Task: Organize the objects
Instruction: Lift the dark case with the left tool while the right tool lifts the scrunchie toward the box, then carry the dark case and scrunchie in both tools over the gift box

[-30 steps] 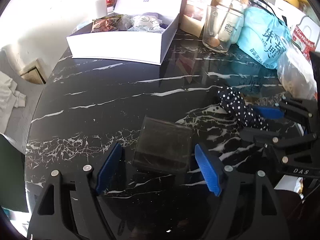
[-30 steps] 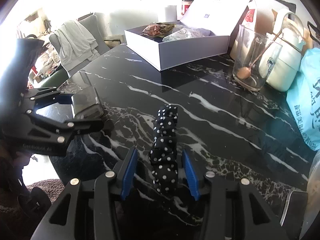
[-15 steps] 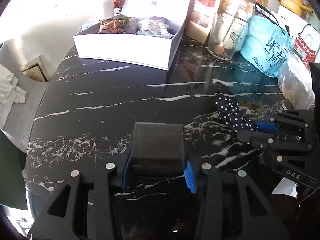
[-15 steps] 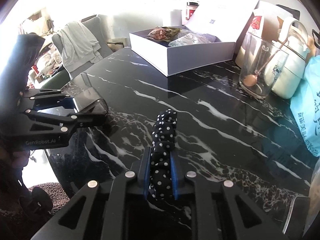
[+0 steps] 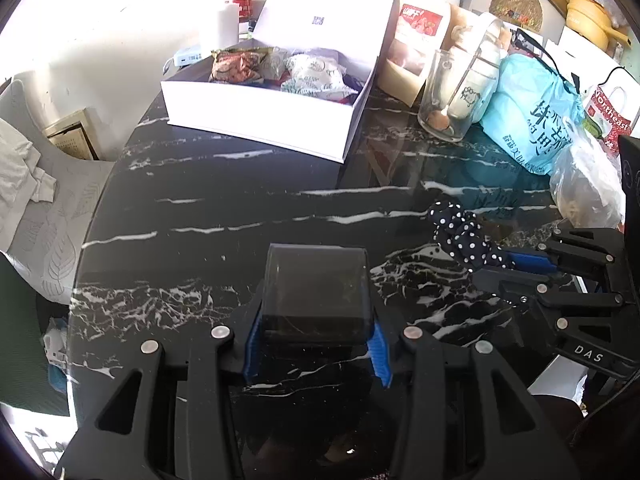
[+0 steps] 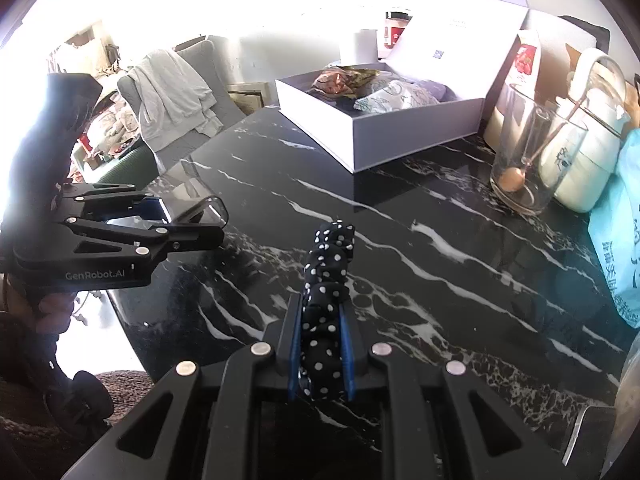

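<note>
At the bottom centre of its own view, the left gripper (image 5: 316, 344) is clamped on a dark, smoky translucent square case (image 5: 316, 284), glossy on top with rounded corners. The right gripper (image 6: 321, 354) pinches a black white-dotted fabric scrunchie (image 6: 326, 276), bunched and sticking forward over the black marble worktop (image 5: 240, 208). Beyond, toward the upper centre, an open white box (image 5: 260, 120) holds snack packets.

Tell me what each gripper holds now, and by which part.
The left gripper clamps the dark box by its two sides; the right gripper pinches the polka-dot cloth at its near end.
</note>
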Tool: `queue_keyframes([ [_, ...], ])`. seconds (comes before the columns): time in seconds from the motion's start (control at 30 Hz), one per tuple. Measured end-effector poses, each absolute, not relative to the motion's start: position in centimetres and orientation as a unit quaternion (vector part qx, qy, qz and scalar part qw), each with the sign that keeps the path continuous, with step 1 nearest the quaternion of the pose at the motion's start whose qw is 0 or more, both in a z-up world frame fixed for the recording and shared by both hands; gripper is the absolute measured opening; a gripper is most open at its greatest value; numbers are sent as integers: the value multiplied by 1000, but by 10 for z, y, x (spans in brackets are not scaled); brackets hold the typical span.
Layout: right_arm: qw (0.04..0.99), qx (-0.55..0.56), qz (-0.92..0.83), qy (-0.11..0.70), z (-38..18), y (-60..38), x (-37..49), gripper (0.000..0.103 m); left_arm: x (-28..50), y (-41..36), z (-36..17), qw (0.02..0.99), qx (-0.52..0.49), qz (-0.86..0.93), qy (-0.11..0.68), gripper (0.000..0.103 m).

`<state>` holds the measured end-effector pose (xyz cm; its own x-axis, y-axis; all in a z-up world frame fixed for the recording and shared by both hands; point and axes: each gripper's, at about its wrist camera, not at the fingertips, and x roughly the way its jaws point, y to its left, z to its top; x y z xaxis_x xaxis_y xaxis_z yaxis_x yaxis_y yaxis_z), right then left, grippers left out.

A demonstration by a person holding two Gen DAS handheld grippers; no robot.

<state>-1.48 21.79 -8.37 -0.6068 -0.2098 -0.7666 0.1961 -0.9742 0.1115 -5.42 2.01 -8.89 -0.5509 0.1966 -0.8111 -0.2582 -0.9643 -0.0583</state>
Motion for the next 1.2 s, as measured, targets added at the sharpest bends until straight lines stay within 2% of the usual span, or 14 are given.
queue_keyframes([
  [0.7, 119, 388, -913, 26, -18, 214, -36, 16, -75, 25, -18, 108, -420, 900, 51, 41],
  [1.2, 133, 362, -922, 41, 22, 212, -66, 16, -114, 39, 23, 128, -400, 905, 61, 41],
])
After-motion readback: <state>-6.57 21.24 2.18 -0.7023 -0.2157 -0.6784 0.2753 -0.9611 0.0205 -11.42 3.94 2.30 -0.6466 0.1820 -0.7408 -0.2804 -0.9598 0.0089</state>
